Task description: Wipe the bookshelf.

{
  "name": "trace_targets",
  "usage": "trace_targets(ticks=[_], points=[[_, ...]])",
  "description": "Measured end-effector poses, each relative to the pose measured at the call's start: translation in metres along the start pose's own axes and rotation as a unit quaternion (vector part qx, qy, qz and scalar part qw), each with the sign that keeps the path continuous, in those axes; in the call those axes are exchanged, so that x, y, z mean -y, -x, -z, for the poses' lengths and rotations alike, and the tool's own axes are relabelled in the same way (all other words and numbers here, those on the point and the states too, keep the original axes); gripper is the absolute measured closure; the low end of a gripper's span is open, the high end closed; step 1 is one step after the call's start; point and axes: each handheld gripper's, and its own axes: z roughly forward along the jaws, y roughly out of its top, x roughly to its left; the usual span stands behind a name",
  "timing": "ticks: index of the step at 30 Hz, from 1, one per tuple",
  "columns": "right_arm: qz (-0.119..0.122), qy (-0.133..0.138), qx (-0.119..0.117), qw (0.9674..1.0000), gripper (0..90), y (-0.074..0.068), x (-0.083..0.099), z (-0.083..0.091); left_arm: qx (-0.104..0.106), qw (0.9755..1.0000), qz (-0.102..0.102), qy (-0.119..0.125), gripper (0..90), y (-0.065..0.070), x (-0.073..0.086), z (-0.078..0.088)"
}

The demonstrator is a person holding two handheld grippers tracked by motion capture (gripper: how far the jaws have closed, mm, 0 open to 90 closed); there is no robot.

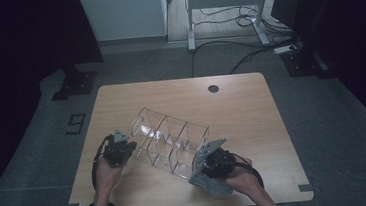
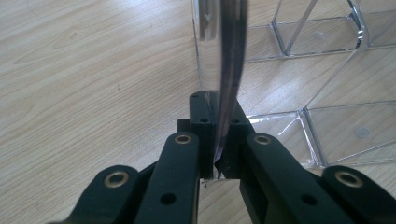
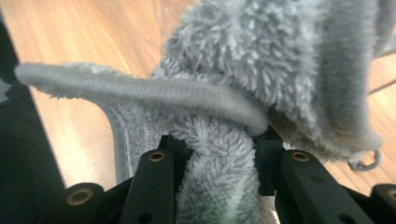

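A clear plastic organizer [image 1: 169, 140] with several compartments lies slanted across the middle of the wooden table [image 1: 241, 103]. At its near-left end, my left gripper [image 1: 125, 149] is shut on the clear organizer wall [image 2: 223, 70], which runs upright between the black jaws of the left gripper [image 2: 217, 140]. My right gripper [image 1: 207, 167] sits at the organizer's near-right end, shut on a fluffy grey cloth [image 1: 210, 183]. In the right gripper view the cloth [image 3: 261, 60] bunches over the right gripper [image 3: 217, 149] and hides what lies beyond.
A round dark cable hole [image 1: 213, 88] marks the table's far side. Dark stands [image 1: 76, 82] and a white desk frame [image 1: 223, 9] with cables are on the floor behind. Bare wood lies to the far right of the organizer.
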Motion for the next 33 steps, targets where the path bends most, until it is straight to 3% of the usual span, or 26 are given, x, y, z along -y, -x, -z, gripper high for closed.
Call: trace_targets(ticks=[18,33], points=[[-0.041,0.014,0.030,0.9986,66.9,0.037,-0.001,-0.002,0.001,1.0000,-0.002,0.000,86.6,0.000,0.000,0.000],[-0.083,0.027,0.050,0.9949,66.9,0.066,-0.001,-0.005,0.000,1.0000,-0.002,0.000,86.2,0.002,0.000,-0.001]])
